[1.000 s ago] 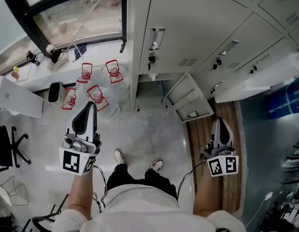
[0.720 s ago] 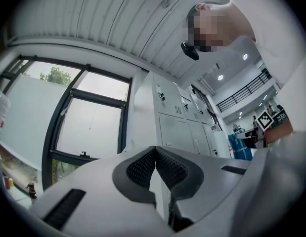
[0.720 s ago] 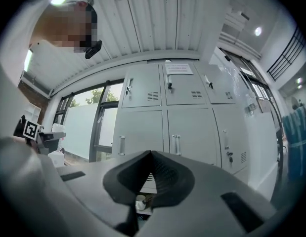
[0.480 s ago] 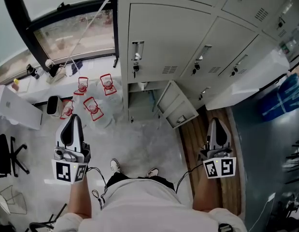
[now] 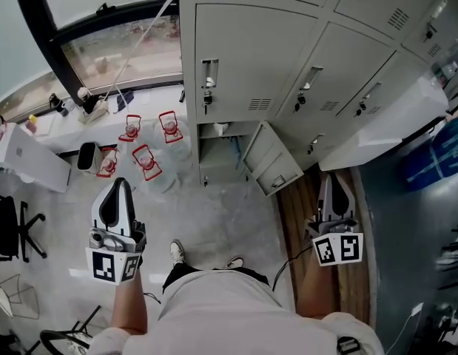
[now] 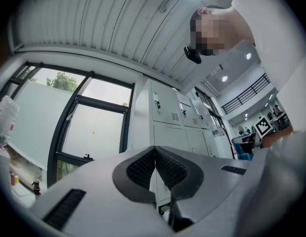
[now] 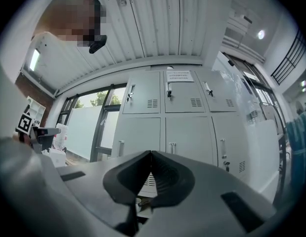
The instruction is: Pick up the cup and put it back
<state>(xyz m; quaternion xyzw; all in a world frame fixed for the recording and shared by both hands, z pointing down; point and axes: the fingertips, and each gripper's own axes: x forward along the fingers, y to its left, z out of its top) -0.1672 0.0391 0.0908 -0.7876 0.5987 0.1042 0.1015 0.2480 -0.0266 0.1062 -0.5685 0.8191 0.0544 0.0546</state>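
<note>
Two tools idle: left hand-held gripper [image 5: 119, 189] and right hand-held gripper [image 5: 334, 182] are both pressed together, empty. Cup [image 5: 222, 129], apparently the pale item, sits inside the open locker compartment [image 5: 217, 157] at 12 o'clock. Best: step in, crouch, spread jaws early, clear the locker door [image 5: 267, 160] at 1 o'clock.

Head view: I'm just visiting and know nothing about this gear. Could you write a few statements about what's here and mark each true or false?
1. The left gripper and right gripper both have their jaws closed with nothing between them. True.
2. Every door on the lockers is shut. False: one low locker door stands open.
3. The right gripper is touching that open door. False: it is held apart from it, to its right.
4. Several red-framed objects sit to the left of the lockers. True.
</note>
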